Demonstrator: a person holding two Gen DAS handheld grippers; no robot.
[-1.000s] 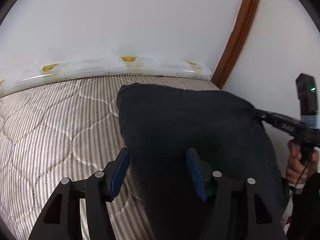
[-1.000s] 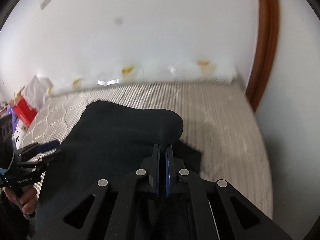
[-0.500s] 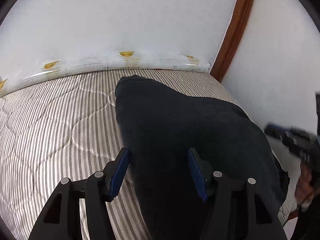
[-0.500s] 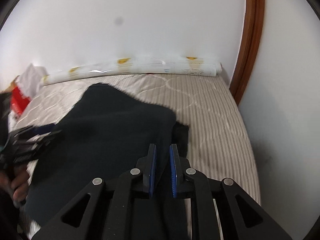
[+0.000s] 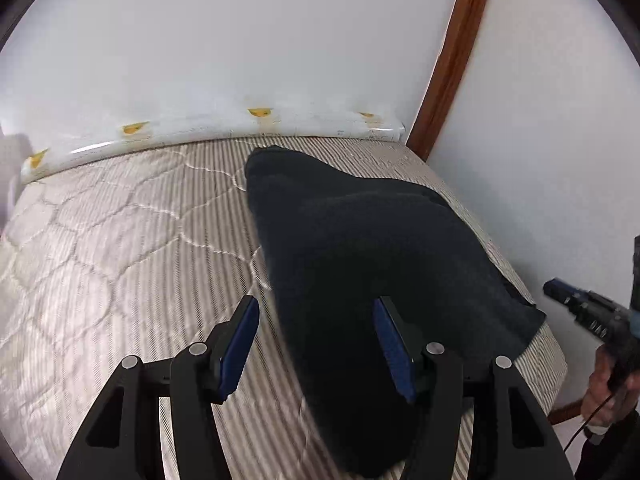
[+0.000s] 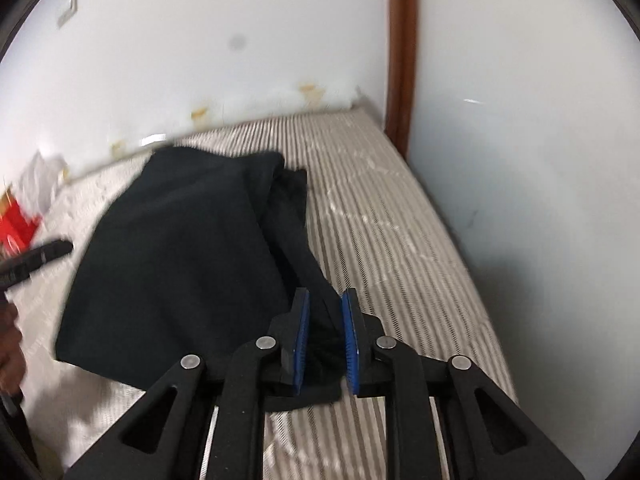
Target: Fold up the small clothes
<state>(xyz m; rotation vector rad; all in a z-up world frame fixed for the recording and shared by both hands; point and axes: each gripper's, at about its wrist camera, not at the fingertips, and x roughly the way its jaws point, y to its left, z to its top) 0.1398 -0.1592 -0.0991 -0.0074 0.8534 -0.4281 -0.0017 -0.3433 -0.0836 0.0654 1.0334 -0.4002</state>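
A dark navy garment (image 5: 360,240) lies folded over on the striped quilted mattress (image 5: 120,240). My left gripper (image 5: 316,304) hovers over its near end, open wide. Its right pad overlaps the cloth and its left pad stands apart from it. In the right wrist view the garment (image 6: 180,240) shows a folded top layer with a thinner layer beside it. My right gripper (image 6: 326,294) has its jaws opening, with a dark strip of cloth loose in the gap and the pads not pressing on it. The right gripper (image 5: 560,292) also shows at the right edge, in a person's hand (image 5: 608,384).
A white plastic roll (image 5: 200,132) with yellow marks lies along the far wall. A brown wooden frame (image 5: 448,60) stands in the corner, with a white wall close along the mattress's right side. A red item (image 6: 16,224) and white bag (image 6: 40,176) sit at the far left.
The right gripper's jaws went from shut on the garment's edge to apart. The lifted cloth has settled lower on the mattress. Both grippers drew back; the left jaws kept their width.
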